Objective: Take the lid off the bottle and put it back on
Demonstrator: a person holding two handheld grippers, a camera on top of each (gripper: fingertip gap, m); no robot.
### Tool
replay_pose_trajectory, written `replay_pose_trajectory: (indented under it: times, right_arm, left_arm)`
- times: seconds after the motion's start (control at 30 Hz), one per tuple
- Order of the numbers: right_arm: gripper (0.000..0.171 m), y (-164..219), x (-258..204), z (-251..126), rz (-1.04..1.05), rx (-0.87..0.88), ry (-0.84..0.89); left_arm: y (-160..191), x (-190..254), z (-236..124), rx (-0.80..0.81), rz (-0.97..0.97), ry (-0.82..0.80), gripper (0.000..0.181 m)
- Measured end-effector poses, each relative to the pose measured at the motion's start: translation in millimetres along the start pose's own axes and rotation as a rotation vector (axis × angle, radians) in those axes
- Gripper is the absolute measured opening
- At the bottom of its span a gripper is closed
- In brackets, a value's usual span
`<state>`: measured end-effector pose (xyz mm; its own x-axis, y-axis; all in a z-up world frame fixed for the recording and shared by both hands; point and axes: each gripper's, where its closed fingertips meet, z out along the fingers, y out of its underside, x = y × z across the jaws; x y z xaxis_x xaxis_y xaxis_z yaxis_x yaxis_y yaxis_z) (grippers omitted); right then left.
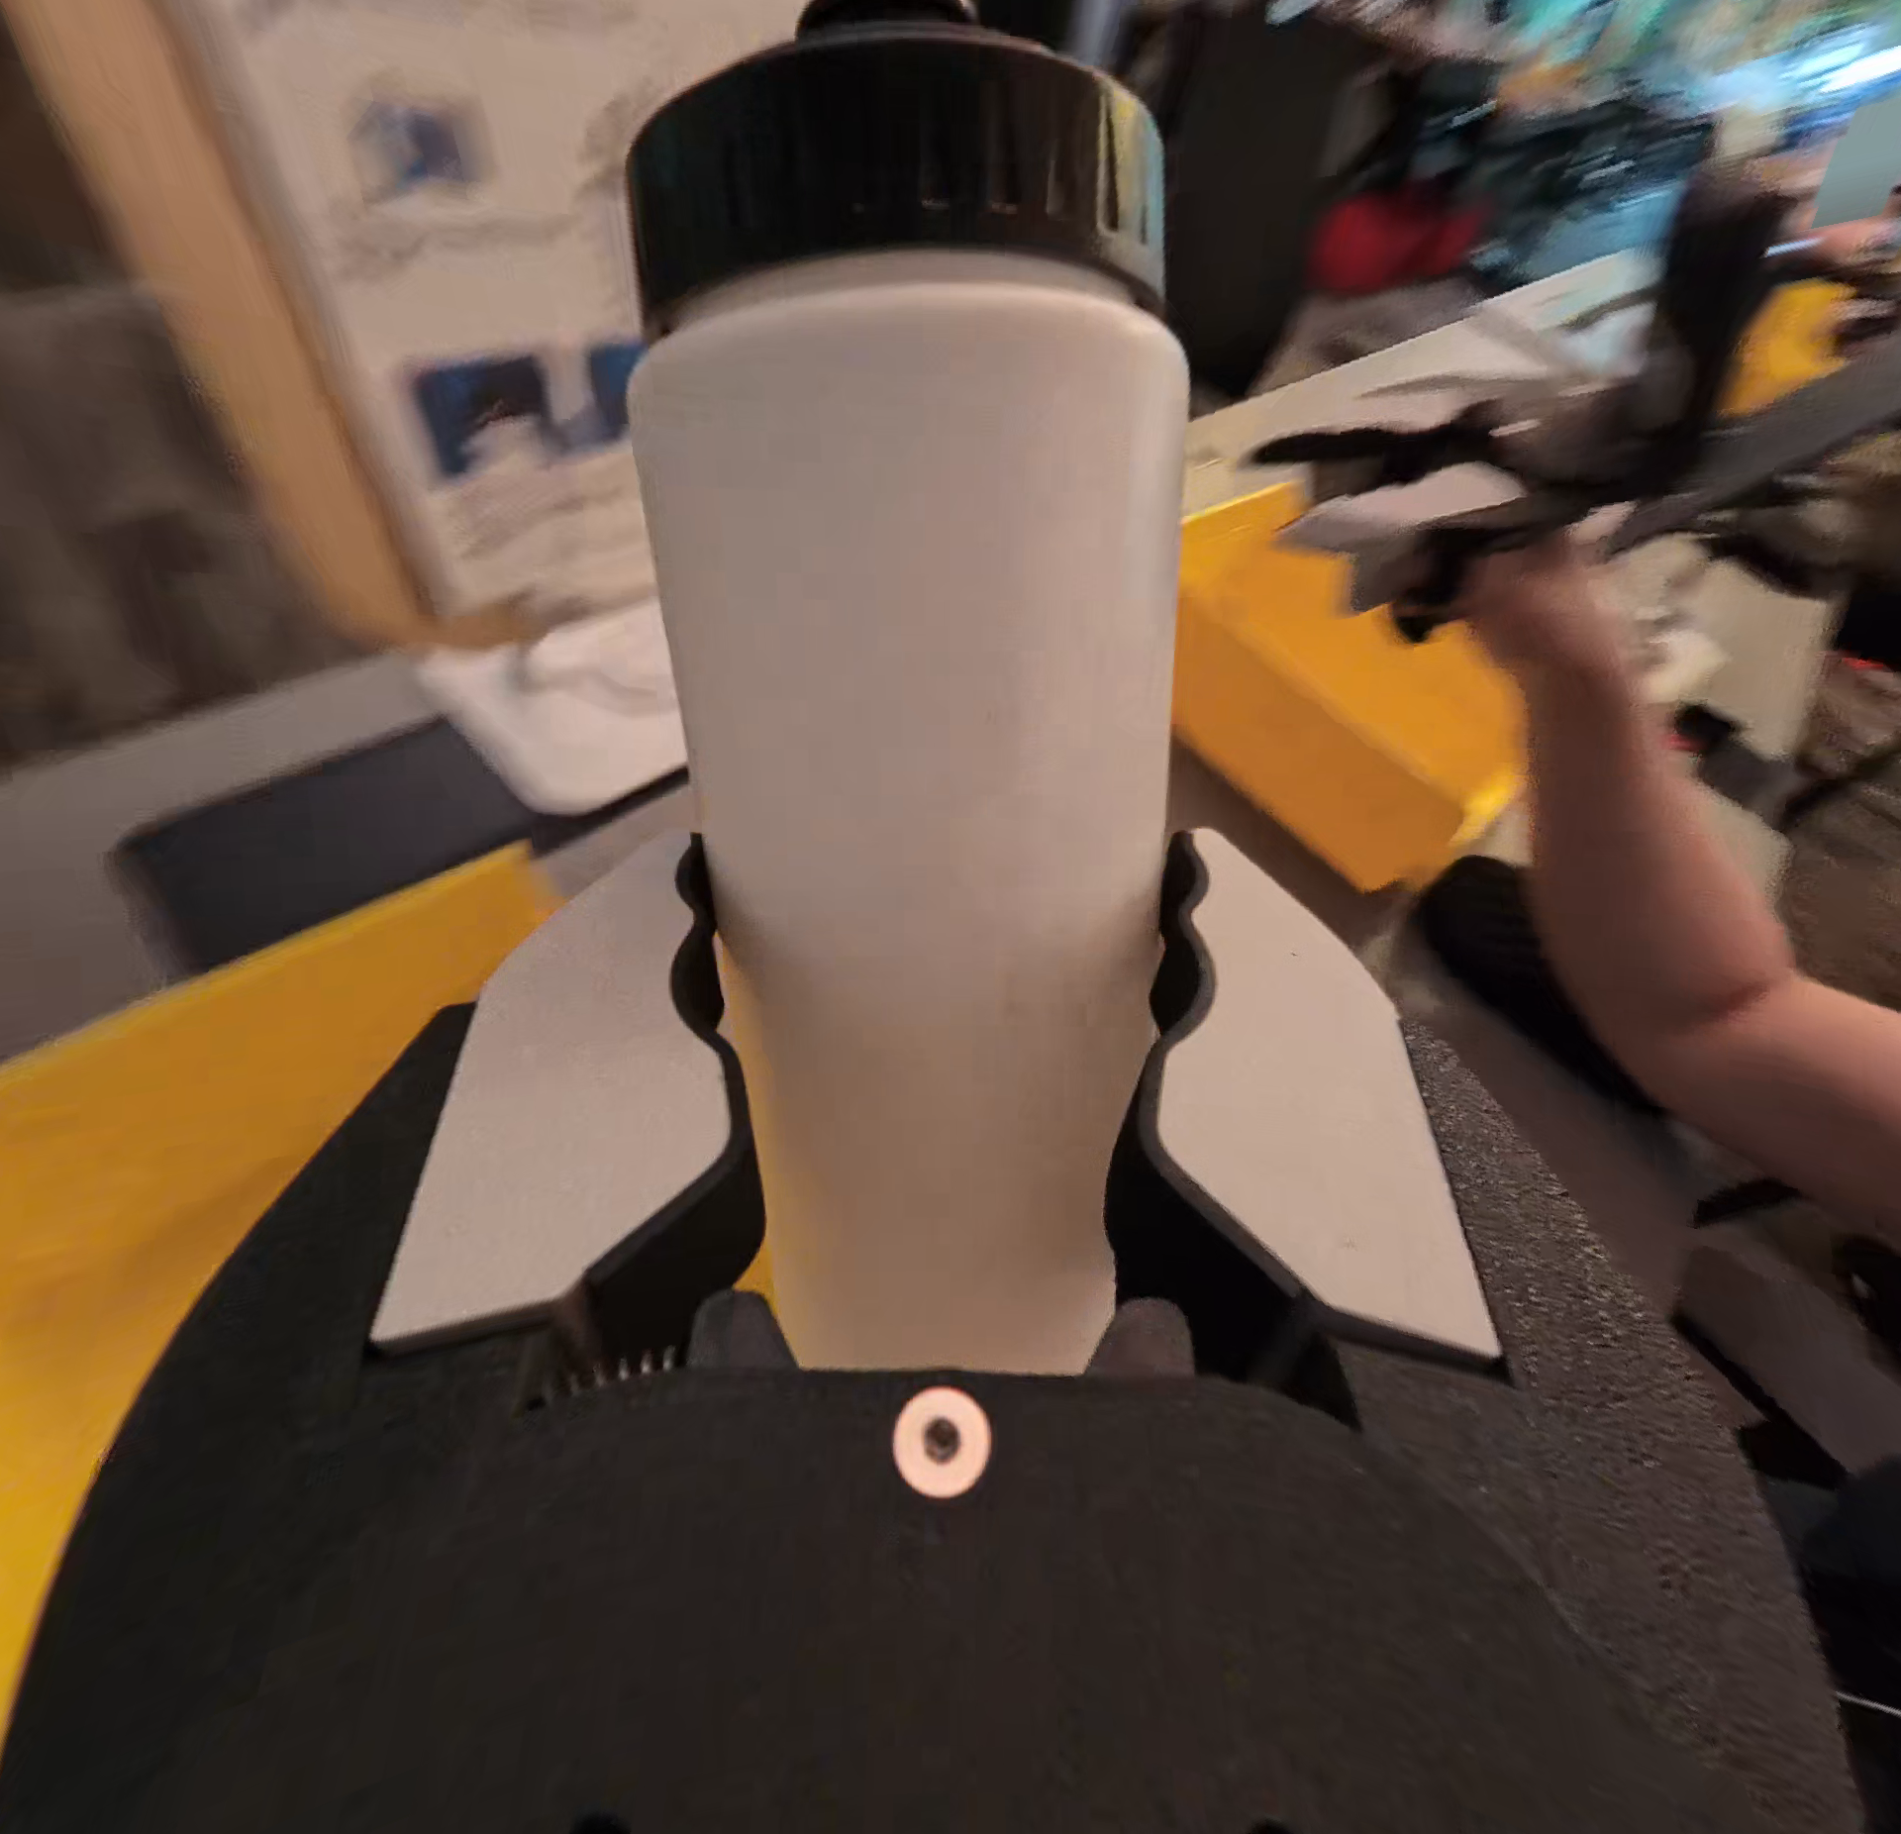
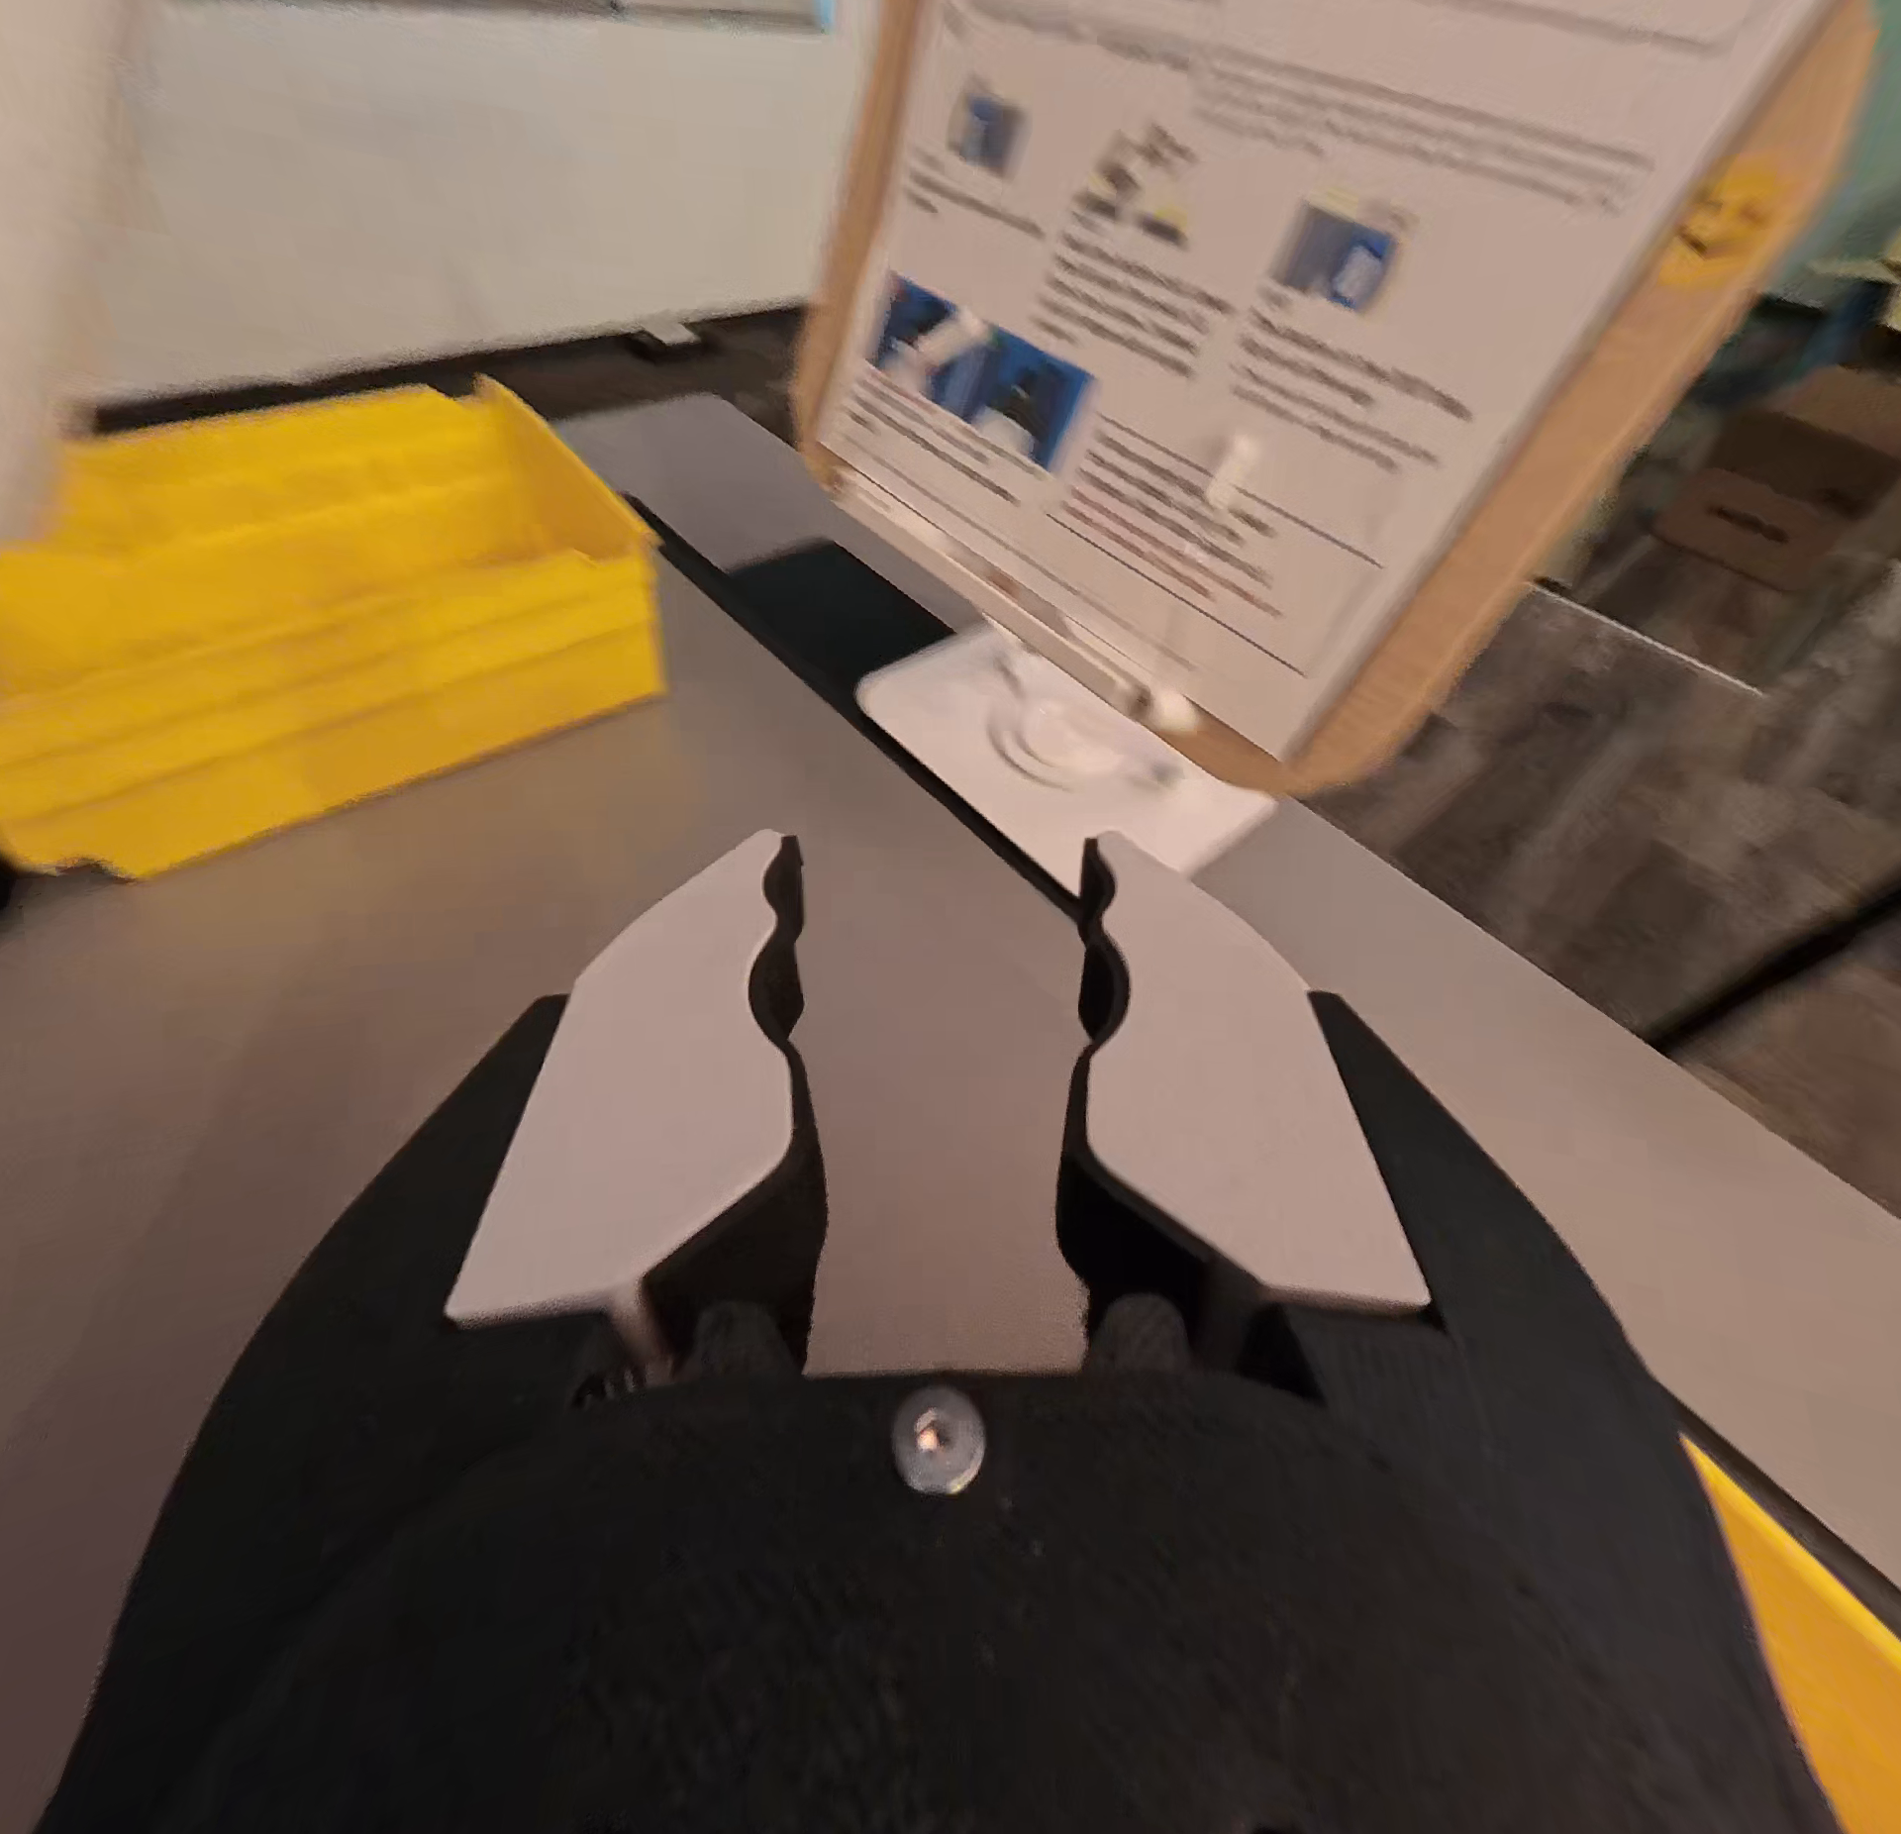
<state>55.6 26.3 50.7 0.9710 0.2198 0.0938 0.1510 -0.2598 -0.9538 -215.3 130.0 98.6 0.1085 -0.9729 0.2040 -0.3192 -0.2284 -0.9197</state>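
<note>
My left gripper [image 1: 941, 962] squeezes the low part of the white bottle [image 1: 916, 704], holding it up with its black lid [image 1: 895, 180] on top. The bottle looks light and smooth, maybe slippery, so I would grab the lid's bumpy side. My right gripper [image 2: 941, 890] is partly open and holds nothing.

Warm, even indoor light fills both views, with no hard shadows. In the left wrist view the bottle [image 1: 916, 756] is fairly sharp, its black lid [image 1: 895, 180] showing small glints, while the background and the other gripper [image 1: 1440, 509] smear with motion blur. In the right wrist view the poster [image 2: 1234, 324] and yellow bins [image 2: 309, 632] are streaked and soft; the grey table [image 2: 309, 1013] carries a dull sheen. Straight lines bow toward the edges.
</note>
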Motion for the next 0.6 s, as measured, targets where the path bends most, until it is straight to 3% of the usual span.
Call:
replay_pose_trajectory:
  times: [0.13, 0.3, 0.47, 0.53, 0.6]
  right_arm:
    - [0.063, -53, -69, -18, 0.062, 0.234, -0.320]
    - [0.085, -86, -89, -45, 0.224, 0.427, -0.507]
    - [0.094, -60, -92, -16, 0.332, 0.293, -0.586]
    - [0.078, -53, -104, -11, 0.329, 0.256, -0.673]
    - [0.077, -42, -106, -1, 0.246, 0.223, -0.635]
  left_arm:
    - [-17, 90, 55, 0.143, 0.076, 0.301, 0.083]
    - [15, 130, 127, 0.176, 0.155, 0.324, 0.083]
    - [57, 143, 169, 0.101, 0.283, 0.314, 0.083]
    - [69, 137, 180, 0.086, 0.343, 0.264, 0.083]
    - [81, 127, 190, 0.064, 0.357, 0.234, 0.083]
